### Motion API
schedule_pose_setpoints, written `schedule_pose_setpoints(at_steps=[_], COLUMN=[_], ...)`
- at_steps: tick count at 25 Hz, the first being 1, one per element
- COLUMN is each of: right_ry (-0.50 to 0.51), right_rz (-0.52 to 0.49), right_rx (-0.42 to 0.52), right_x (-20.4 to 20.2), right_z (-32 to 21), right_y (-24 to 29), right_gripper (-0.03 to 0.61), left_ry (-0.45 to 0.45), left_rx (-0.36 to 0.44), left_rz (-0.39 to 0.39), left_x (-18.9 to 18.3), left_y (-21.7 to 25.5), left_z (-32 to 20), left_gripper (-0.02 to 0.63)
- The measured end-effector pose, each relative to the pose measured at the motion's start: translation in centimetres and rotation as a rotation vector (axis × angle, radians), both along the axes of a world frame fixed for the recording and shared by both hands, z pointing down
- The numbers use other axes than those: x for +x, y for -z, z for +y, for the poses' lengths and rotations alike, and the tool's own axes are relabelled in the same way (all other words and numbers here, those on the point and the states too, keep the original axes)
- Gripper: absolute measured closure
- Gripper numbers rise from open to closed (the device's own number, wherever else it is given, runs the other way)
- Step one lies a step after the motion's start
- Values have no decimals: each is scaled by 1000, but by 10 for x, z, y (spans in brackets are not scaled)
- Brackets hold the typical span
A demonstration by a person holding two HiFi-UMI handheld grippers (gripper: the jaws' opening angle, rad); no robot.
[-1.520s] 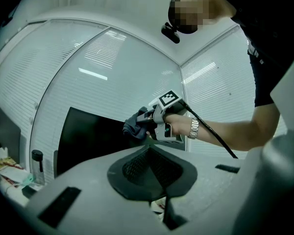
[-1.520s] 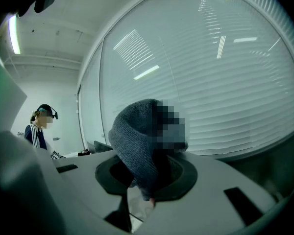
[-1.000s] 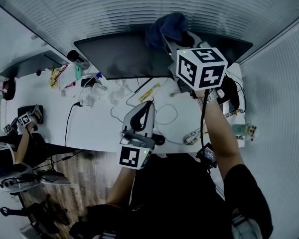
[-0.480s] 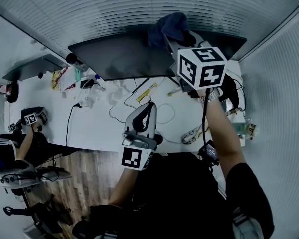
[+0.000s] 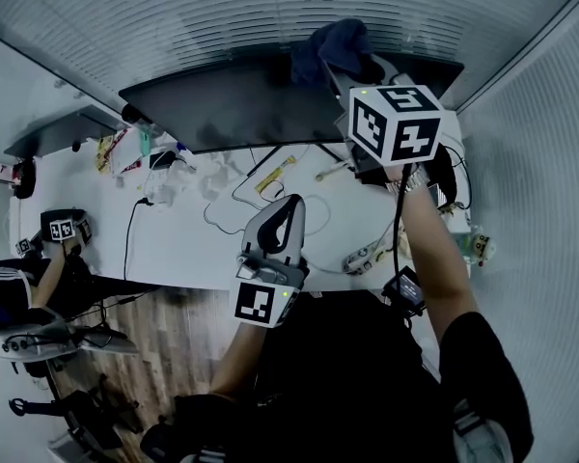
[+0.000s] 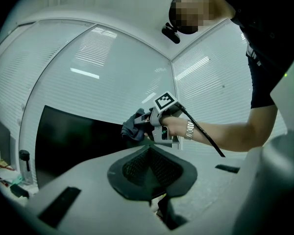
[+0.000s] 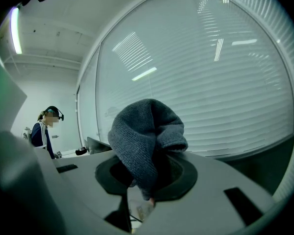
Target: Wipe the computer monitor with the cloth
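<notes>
The wide dark monitor point(image 5: 232, 109) stands at the back of the white desk point(image 5: 188, 244); its black screen point(image 6: 73, 141) also shows in the left gripper view. A dark blue knitted cloth point(image 5: 333, 46) sits at the monitor's top edge, right of centre. My right gripper point(image 5: 345, 73) is shut on the cloth point(image 7: 144, 136), which bulges out over its jaws. My left gripper point(image 5: 288, 208) hovers over the desk's front, well below the monitor, shut with nothing in it. From there I see the right gripper point(image 6: 146, 127) holding the cloth point(image 6: 133, 127) against the screen's upper right.
Cables point(image 5: 318, 222), a yellow item point(image 5: 270, 174), bottles point(image 5: 145, 143) and a power strip point(image 5: 367, 257) lie on the desk under the monitor. Slatted blinds point(image 5: 222, 17) run behind it. Another person point(image 5: 19, 297) with grippers sits at the far left, over wooden floor point(image 5: 164, 345).
The right gripper with the cloth has shifted slightly right along the monitor's top edge. The left gripper has stayed nearly still above the desk.
</notes>
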State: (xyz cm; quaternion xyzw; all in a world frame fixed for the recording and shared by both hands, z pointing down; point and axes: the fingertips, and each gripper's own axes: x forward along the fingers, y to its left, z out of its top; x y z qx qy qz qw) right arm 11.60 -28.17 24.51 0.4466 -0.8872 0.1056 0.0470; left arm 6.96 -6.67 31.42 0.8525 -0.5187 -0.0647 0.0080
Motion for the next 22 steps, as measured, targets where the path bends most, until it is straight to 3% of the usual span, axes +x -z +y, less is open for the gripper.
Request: schedule_pose_setpoints(at_steps=[22], right_ry=[-40], right_rz=[-9], right_rx=[-5], right_x=[75], right_z=[-6], right_y=[-1], right_gripper=[494], left_ry=[-22], left_rx=[13], left_rz=[9], left_x=[64], left_y=[6], left_z=[10], left_gripper=[607])
